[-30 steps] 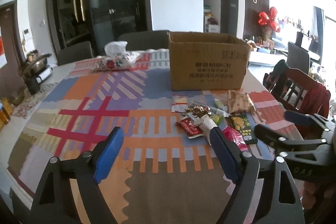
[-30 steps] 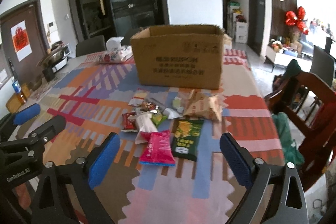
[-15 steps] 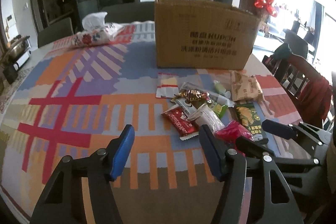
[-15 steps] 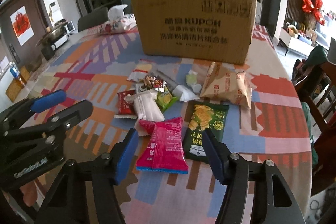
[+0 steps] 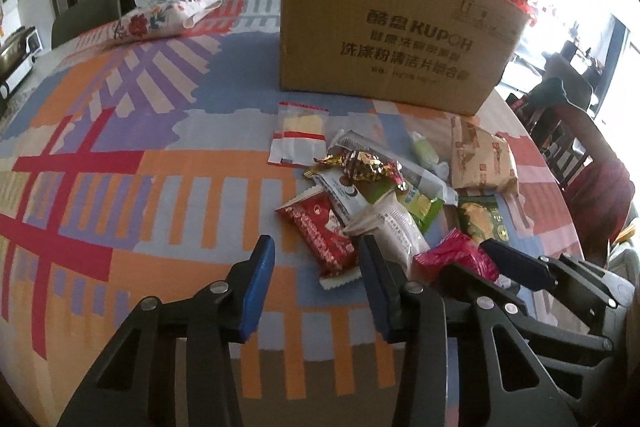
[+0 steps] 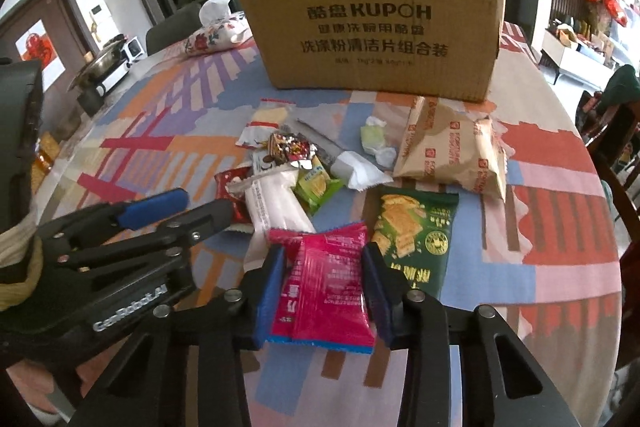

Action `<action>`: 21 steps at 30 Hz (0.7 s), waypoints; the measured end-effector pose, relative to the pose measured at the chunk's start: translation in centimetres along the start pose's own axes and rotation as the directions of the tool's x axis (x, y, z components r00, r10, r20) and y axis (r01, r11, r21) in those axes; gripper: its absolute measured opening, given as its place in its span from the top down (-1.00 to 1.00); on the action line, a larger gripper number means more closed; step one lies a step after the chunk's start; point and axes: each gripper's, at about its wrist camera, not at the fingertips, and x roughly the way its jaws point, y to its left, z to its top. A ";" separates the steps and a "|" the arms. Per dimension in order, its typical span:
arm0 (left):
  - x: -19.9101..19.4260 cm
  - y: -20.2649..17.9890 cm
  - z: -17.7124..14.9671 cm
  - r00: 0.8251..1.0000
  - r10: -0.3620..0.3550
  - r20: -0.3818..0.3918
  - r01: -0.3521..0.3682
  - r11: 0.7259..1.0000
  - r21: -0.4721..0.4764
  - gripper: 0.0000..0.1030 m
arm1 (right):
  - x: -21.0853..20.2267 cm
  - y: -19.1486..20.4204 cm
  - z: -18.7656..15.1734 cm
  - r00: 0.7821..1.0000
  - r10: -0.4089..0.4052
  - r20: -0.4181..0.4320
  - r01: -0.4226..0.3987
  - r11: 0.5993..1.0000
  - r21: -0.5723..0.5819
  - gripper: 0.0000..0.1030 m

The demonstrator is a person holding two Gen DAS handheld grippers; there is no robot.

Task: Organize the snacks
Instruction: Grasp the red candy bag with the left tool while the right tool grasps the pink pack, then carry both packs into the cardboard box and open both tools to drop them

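We find the pink snack packet lying flat on the patterned tablecloth, between the blue pads of the right gripper; its jaws are closing and appear not yet pressed on it. Its long axis runs away from the camera toward the cardboard box. Its near corners pass under the pads; print is unreadable. The left gripper is closing on nothing, over bare cloth just beside the red packet, which a white packet partly covers. We note the green packet touching the pink one, and the tan bag nearer the box
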 end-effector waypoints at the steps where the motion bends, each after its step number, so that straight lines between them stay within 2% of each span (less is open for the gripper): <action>1: 0.2 0.1 0.2 1.000 -0.004 -0.004 0.004 1.000 -0.007 0.22 | 0.0 -0.1 0.1 1.000 0.001 -0.001 -0.001 1.000 0.004 0.24; 7: 1.1 0.0 0.7 1.000 -0.008 -0.021 0.008 1.000 -0.029 0.31 | 0.4 -0.4 0.6 1.000 0.004 0.002 -0.004 1.000 0.024 0.26; 12: 1.7 0.1 0.8 0.999 -0.017 -0.044 0.016 0.999 -0.038 0.47 | 0.4 -0.4 0.9 1.000 0.004 0.006 -0.004 1.000 0.025 0.27; 16: 1.4 -0.1 0.8 0.999 -0.015 -0.041 0.015 1.000 -0.010 0.57 | 0.3 -0.1 0.9 1.000 0.005 0.012 -0.006 1.000 0.017 0.28; 21: 0.5 -0.1 0.3 0.999 -0.013 -0.031 0.013 1.000 0.007 0.58 | -0.2 0.3 0.9 1.000 0.008 0.025 -0.008 1.000 0.003 0.28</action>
